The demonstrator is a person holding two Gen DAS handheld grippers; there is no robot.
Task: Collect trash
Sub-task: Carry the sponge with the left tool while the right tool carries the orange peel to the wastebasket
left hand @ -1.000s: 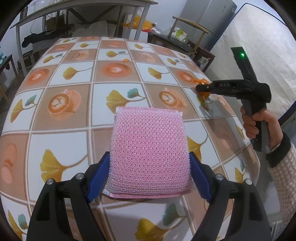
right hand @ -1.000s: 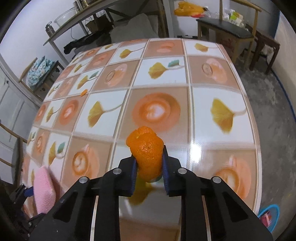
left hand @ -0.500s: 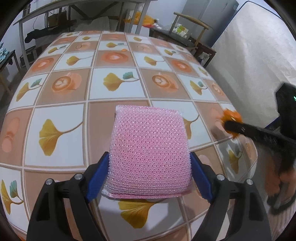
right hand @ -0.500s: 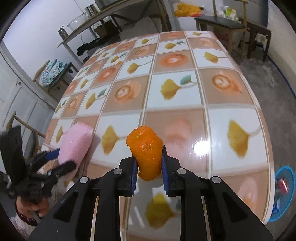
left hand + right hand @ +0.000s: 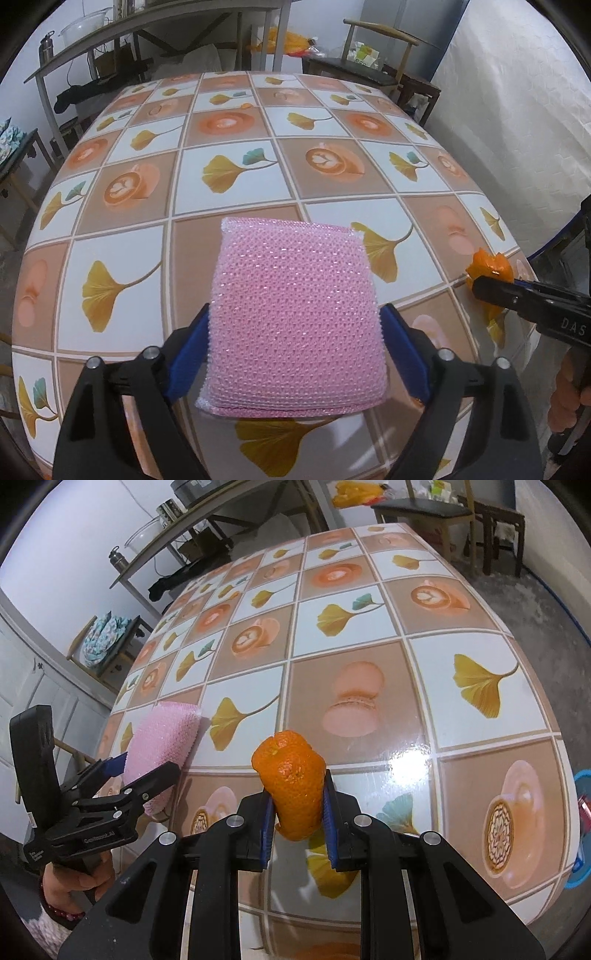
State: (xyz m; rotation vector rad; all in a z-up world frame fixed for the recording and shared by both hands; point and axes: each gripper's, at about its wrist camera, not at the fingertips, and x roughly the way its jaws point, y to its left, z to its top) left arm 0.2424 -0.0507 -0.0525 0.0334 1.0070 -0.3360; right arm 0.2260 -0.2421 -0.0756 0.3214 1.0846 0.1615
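Note:
My left gripper [image 5: 295, 343] is shut on a pink mesh sponge [image 5: 295, 314] and holds it above the near part of the patterned table [image 5: 229, 177]. The sponge also shows in the right wrist view [image 5: 159, 746], at the left. My right gripper [image 5: 297, 812] is shut on a piece of orange peel [image 5: 291, 786] and holds it above the table's near edge. In the left wrist view the peel [image 5: 489, 267] and the right gripper [image 5: 491, 288] show at the far right, over the table's right edge.
A small orange scrap [image 5: 245, 105] lies far back on the table. A blue bin [image 5: 581, 830] stands on the floor past the table's right edge. A metal shelf [image 5: 129, 33], chairs [image 5: 376, 62] and a white wall [image 5: 517, 110] surround the table.
Both grippers have drawn back toward the table's near edge with their loads. The right gripper with the peel now sits lower at the right of the left wrist view.

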